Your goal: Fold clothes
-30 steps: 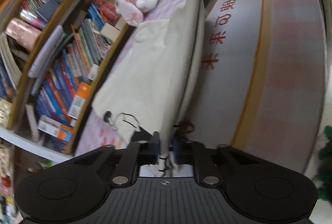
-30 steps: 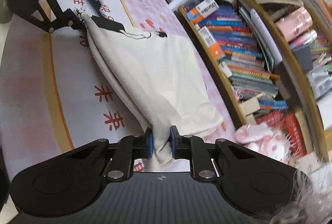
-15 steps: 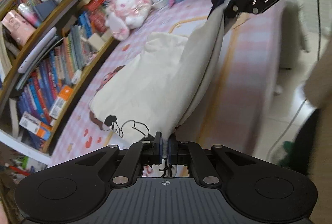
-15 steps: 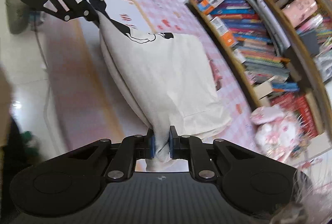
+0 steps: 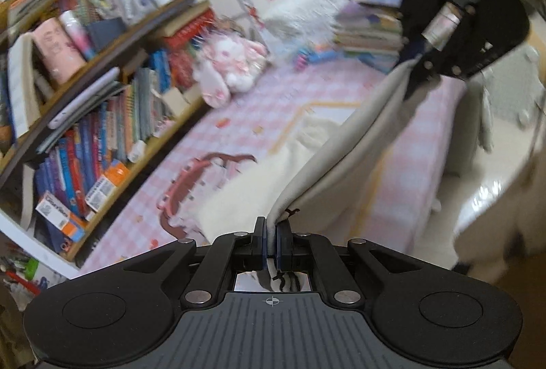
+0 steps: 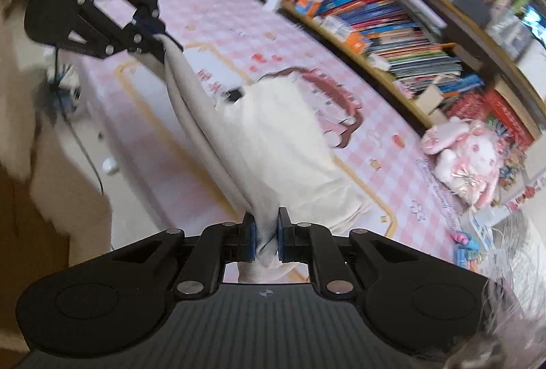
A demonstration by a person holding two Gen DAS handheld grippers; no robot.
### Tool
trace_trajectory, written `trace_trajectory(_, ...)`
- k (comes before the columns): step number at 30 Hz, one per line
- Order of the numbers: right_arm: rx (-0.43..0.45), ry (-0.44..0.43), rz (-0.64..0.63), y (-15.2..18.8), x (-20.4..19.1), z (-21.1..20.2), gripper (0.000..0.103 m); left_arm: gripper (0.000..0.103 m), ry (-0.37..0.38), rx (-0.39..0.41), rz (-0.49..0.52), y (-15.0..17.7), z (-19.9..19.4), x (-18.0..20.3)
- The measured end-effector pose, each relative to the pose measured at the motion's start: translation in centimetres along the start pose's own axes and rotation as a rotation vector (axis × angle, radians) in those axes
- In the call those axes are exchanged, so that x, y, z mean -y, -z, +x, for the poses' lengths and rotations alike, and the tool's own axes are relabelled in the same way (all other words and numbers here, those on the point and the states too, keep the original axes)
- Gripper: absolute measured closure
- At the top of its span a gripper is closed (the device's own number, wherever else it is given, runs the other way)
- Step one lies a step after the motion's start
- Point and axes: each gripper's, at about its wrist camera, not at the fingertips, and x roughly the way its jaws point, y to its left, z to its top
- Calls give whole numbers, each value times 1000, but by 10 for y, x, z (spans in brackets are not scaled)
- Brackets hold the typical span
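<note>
We're in a cluttered room with a packed bookshelf (image 5: 85, 116) running along a pink checked mat (image 6: 239, 27) on the tabletop, and a pink plush bunny (image 6: 460, 157) sits right beside the shelf. A pile of books (image 5: 368, 34) is stacked at the far end in the left view. The cream garment (image 6: 273, 143) is strung between our two tools: one edge is pinched tight in the left tongs (image 5: 271, 244), the other is clamped in the right tongs (image 6: 265, 237), both closed on fabric. The held edge is lifted clear of the mat while the rest of the cloth sags down and rests on it, partly covering the brown cartoon print (image 5: 191, 184). Everything's pretty motion-blurred.
</note>
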Motion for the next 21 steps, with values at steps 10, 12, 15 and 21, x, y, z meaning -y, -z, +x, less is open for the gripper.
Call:
trace_trajectory(10,96,-23,103,-33,80,23,93,98,-68,-48,-4,-37,59,-44)
trace_trajectory(12,97,-41,109,-35,96,35,93,98,-60,-73,-18,-41,74,-53)
trace_trajectory(15,92,-76,123,-36,117,56,93,97,-48,-114,-43,-45,99,-61)
trace_trajectory(21,56,-146,153,-32,157,108,93,92,-43,-204,-49,-47,152,-70)
